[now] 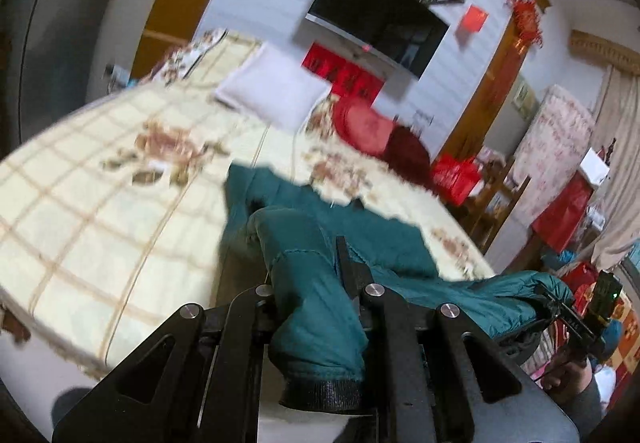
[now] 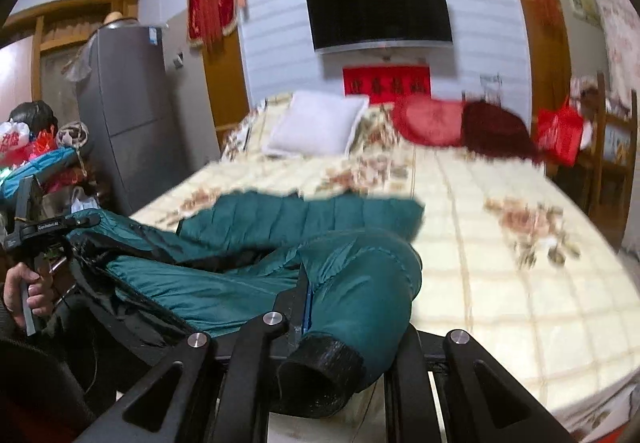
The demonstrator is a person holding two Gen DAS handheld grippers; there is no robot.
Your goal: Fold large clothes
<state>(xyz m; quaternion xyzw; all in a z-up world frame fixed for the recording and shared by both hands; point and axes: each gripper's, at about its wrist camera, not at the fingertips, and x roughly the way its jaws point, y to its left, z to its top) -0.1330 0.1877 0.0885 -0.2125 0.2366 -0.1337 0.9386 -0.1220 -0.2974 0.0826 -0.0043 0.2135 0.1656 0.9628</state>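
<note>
A teal quilted down jacket (image 1: 360,235) lies partly on the bed, its body spread on the mattress (image 2: 280,215). My left gripper (image 1: 316,275) is shut on one teal sleeve (image 1: 316,323), whose black ribbed cuff (image 1: 324,395) hangs toward the camera. My right gripper (image 2: 344,283) is shut on the other sleeve (image 2: 360,283), its black cuff (image 2: 316,375) drooping in front. Both sleeves are lifted off the bed at its near edge. The right gripper also shows at the right of the left wrist view (image 1: 560,307); the left gripper shows at the left of the right wrist view (image 2: 40,231).
The bed (image 2: 520,263) has a cream floral quilt. A white pillow (image 2: 316,127), a red cushion (image 2: 432,123) and a dark red one (image 2: 496,135) lie at its head. A grey fridge (image 2: 128,103) stands left, wooden chairs (image 2: 608,163) right, a TV (image 2: 380,11) on the wall.
</note>
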